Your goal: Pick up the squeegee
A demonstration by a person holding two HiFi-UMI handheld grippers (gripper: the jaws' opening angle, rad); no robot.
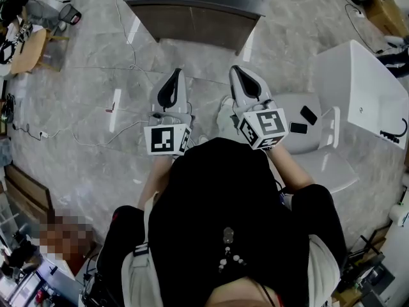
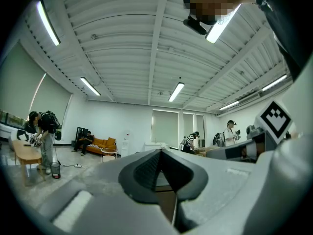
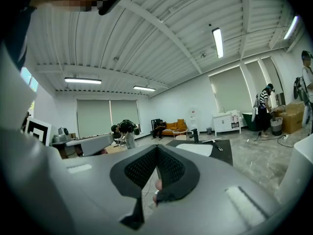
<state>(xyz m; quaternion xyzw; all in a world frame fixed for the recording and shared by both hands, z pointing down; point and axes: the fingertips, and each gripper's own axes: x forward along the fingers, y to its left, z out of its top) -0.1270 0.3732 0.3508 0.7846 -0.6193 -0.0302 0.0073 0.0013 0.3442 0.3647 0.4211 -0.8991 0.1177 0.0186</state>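
Person's black top (image 1: 223, 216) nearest. Left gripper (image 1: 176, 75), right gripper (image 1: 238, 72): grey shells, ribbed black pads, jaws pressed together, nothing held, above glossy grey marbled floor (image 1: 89, 75). Squeegee (image 3: 215, 141): slim, lying flat on far dark counter (image 1: 192, 18), right of white basin (image 3: 193, 149).

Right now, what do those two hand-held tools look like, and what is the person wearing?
Both the left gripper and the right gripper are pale grey plastic with black ribbed pads that taper to a point. Each carries a white cube printed with black square markers. The person wears a black top with pale straps.
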